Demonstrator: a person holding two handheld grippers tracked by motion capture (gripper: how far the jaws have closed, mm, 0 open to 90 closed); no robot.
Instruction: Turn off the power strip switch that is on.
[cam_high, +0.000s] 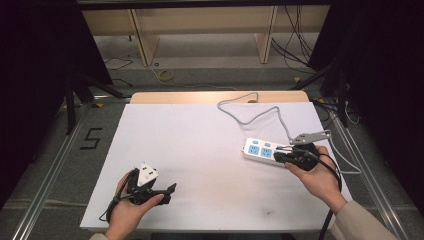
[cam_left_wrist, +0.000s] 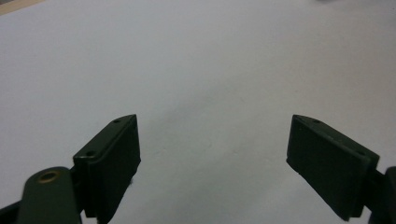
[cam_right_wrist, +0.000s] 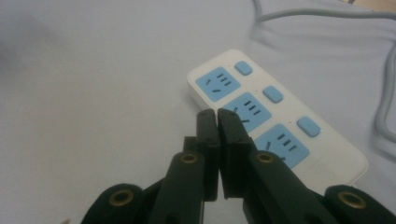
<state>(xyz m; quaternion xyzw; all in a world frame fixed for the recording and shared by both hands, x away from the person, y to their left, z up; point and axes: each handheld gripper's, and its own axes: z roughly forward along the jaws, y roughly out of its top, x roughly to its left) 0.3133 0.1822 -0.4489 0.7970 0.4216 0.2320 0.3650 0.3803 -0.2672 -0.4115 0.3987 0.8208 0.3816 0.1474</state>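
Note:
A white power strip (cam_high: 260, 150) with blue sockets and blue switches lies on the right side of the white table top (cam_high: 200, 145). Its grey cable (cam_high: 260, 116) loops toward the far edge. My right gripper (cam_high: 278, 156) sits at the strip's near right end, with its jaws pressed together and nothing between them. In the right gripper view the shut tips (cam_right_wrist: 217, 114) hover at the edge of the middle socket of the strip (cam_right_wrist: 280, 114). My left gripper (cam_high: 169, 192) rests at the near left of the table, and in its own view its jaws (cam_left_wrist: 212, 140) stand wide apart over bare white surface.
The grey cable (cam_right_wrist: 387, 102) runs along the strip's far side. A wooden table edge (cam_high: 215, 96) borders the far side. Beyond it stand a wooden frame and loose floor cables (cam_high: 295, 45). Metal rails (cam_high: 365, 170) flank the table, and a "5" (cam_high: 91, 138) marks the floor left.

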